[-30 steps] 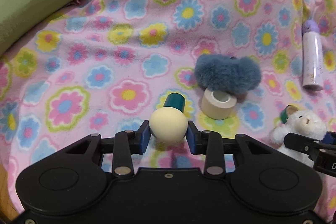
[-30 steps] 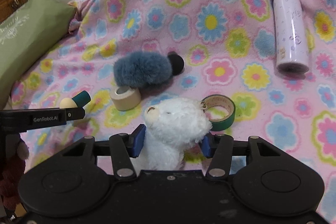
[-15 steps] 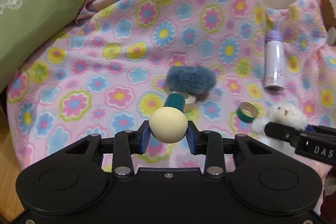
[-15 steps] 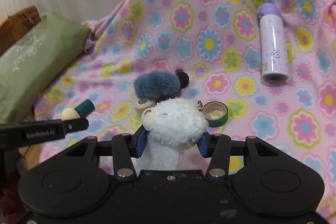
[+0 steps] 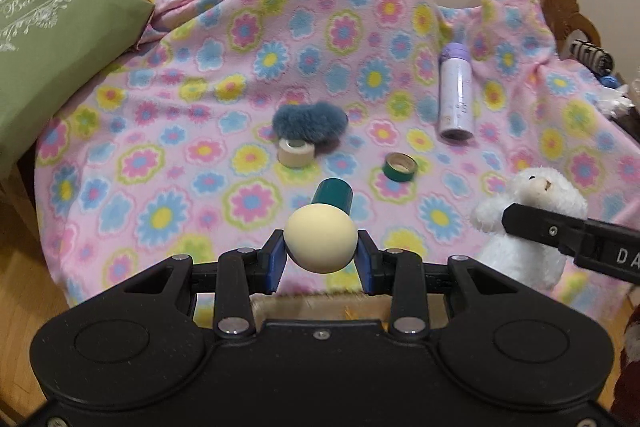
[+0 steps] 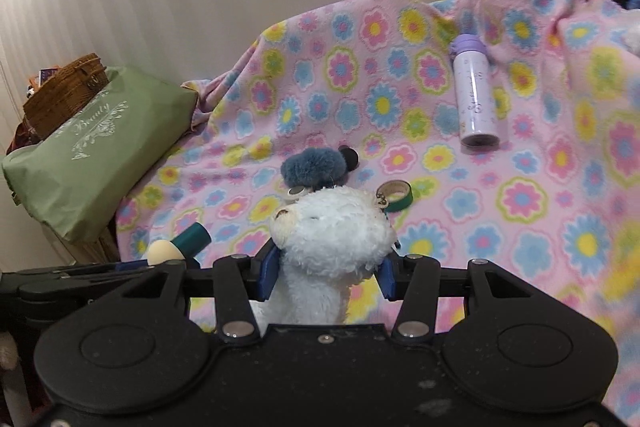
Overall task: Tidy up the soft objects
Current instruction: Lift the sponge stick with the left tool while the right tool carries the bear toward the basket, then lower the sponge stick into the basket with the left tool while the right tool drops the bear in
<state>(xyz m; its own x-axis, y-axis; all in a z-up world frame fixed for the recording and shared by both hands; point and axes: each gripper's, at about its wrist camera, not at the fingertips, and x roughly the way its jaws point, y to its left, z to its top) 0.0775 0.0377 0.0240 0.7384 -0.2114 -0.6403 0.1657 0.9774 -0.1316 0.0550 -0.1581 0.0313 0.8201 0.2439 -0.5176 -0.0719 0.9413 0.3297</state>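
Observation:
My left gripper (image 5: 321, 261) is shut on a cream egg-shaped sponge (image 5: 320, 243) with a teal handle (image 5: 333, 195), held above the near edge of the flowered pink blanket (image 5: 224, 75). My right gripper (image 6: 326, 273) is shut on a white plush lamb (image 6: 334, 235), which also shows at the right of the left wrist view as the lamb (image 5: 532, 227). A fluffy blue pom-pom (image 5: 309, 121) lies on the blanket farther off. In the right wrist view the sponge (image 6: 162, 251) and the left gripper sit low at the left.
On the blanket lie a beige tape roll (image 5: 295, 151), a green tape roll (image 5: 399, 167) and a lilac bottle (image 5: 456, 93). A green cushion (image 5: 52, 59) and a wicker basket (image 6: 66, 93) stand at the left. Wooden floor (image 5: 24, 291) shows below the blanket edge.
Both grippers have drawn back and risen from the blanket with their objects still held. The pom-pom, tape rolls and bottle now look smaller and farther away, and the wall shows.

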